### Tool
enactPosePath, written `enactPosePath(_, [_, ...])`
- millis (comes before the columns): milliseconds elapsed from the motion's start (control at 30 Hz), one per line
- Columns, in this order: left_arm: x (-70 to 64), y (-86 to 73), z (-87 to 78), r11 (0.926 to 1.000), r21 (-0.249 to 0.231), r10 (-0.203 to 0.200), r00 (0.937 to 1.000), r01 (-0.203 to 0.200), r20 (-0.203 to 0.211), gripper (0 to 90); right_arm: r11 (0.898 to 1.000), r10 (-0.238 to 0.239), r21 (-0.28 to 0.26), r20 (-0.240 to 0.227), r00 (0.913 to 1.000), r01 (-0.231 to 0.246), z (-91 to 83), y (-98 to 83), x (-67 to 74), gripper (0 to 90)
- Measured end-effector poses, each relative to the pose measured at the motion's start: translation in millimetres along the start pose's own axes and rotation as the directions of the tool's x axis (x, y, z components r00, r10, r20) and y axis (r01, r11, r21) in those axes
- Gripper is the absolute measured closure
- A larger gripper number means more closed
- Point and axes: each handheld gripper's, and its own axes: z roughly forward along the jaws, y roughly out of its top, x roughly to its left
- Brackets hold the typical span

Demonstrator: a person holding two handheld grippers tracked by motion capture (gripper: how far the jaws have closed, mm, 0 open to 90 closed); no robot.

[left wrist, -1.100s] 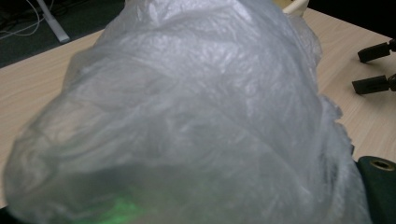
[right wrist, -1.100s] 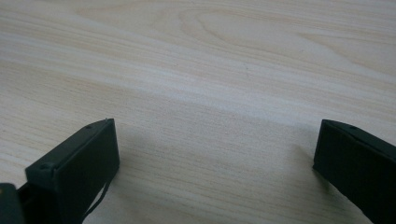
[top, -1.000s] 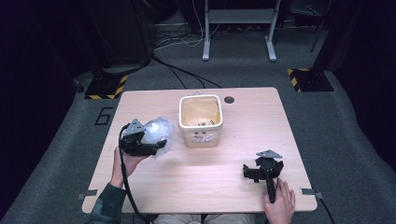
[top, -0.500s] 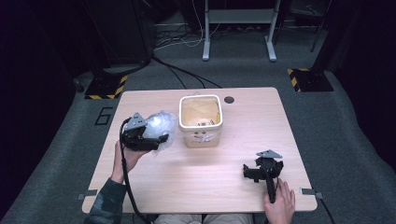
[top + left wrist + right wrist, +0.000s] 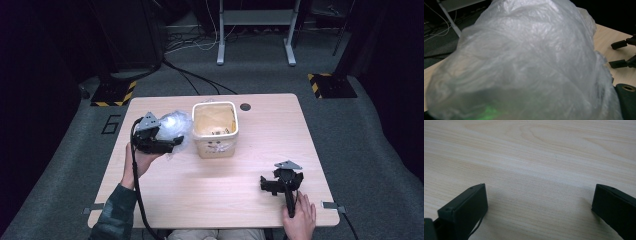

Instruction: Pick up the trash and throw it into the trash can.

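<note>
A crumpled clear plastic bag [image 5: 175, 122] hangs off the table just left of a cream square bin [image 5: 215, 104]. My left gripper [image 5: 172, 143] is shut on the bag and points right, toward the bin. In the left gripper view the bag [image 5: 524, 62] hides the jaws almost wholly. The bin stands upright and holds some small scraps at its bottom. At the near right, my right gripper [image 5: 272, 182] lies on the wooden table [image 5: 260, 125], held by its handle. Its jaws [image 5: 539, 192] stand wide open over bare wood, with nothing between them.
The table's near and right parts are bare wood. A round cable hole [image 5: 245, 106] sits near the far edge, right of the bin. Beyond the table are grey carpet, cables and metal stand legs [image 5: 255, 35]. The right gripper's jaws [image 5: 624, 53] show past the bag.
My left gripper has lifted the bag higher off the table and slightly toward the bin. The right gripper has stayed where it was.
</note>
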Motion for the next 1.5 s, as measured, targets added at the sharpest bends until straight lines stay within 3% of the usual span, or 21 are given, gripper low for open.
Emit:
enactPosePath(267, [-0.6,14.1,3.8,0.9997,-0.014,0.022,0.9998,-0.022,0.002,28.8,1.0,0.0,0.0,0.0,1.0,0.0,0.0,0.0,0.0,0.0])
enactPosePath(733, [3.7,26.7,17.3,0.9998,-0.013,0.018,0.9997,-0.018,0.018,28.9,1.0,0.0,0.0,0.0,1.0,0.0,0.0,0.0,0.0,0.0])
enactPosePath(1500, [-2.9,57.5,49.3,0.9985,-0.021,0.052,0.9973,-0.051,0.052,28.9,1.0,0.0,0.0,0.0,1.0,0.0,0.0,0.0,0.0,0.0])
